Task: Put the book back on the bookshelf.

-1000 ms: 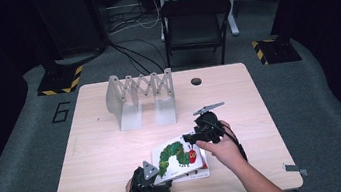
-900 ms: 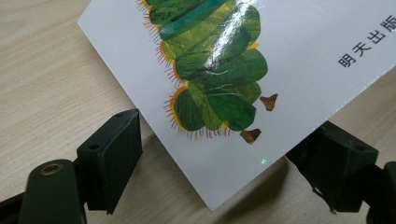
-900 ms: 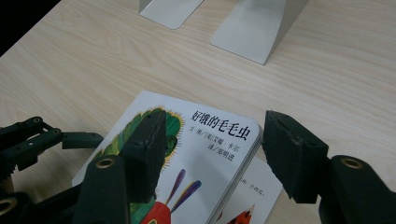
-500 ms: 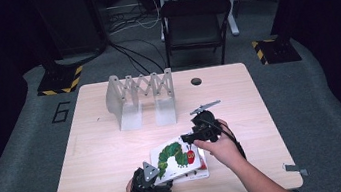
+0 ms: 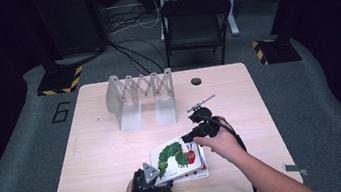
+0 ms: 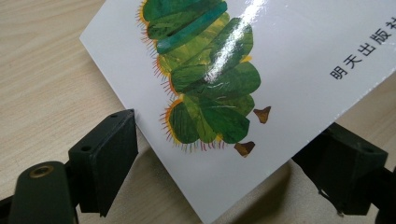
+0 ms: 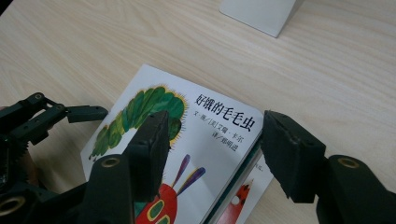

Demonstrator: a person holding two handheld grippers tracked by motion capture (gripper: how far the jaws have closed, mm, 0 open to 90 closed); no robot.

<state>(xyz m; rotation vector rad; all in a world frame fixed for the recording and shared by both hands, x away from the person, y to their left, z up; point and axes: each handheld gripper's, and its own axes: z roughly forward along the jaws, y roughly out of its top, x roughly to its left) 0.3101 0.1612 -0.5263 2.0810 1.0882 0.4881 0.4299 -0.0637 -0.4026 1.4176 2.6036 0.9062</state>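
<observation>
A pale wooden table (image 5: 115,149) holds a picture book (image 5: 177,158) with a green caterpillar on its white cover, lying near the table's front edge, a little right of centre. The cover is lifted off the pages beneath it, with a second red-and-white page showing below. The person's left gripper (image 5: 149,183) sits at the front-left corner of the book; in the left gripper view its two black jaws stand apart on either side of the raised cover's corner (image 6: 210,205), neither visibly pressing it. The right gripper (image 5: 198,131) is at the book's far right end; in the right gripper view its jaws are spread wide, one over the cover, one beyond the spine edge. A white folding rack (image 5: 141,97) stands well apart, toward the table's far side.
</observation>
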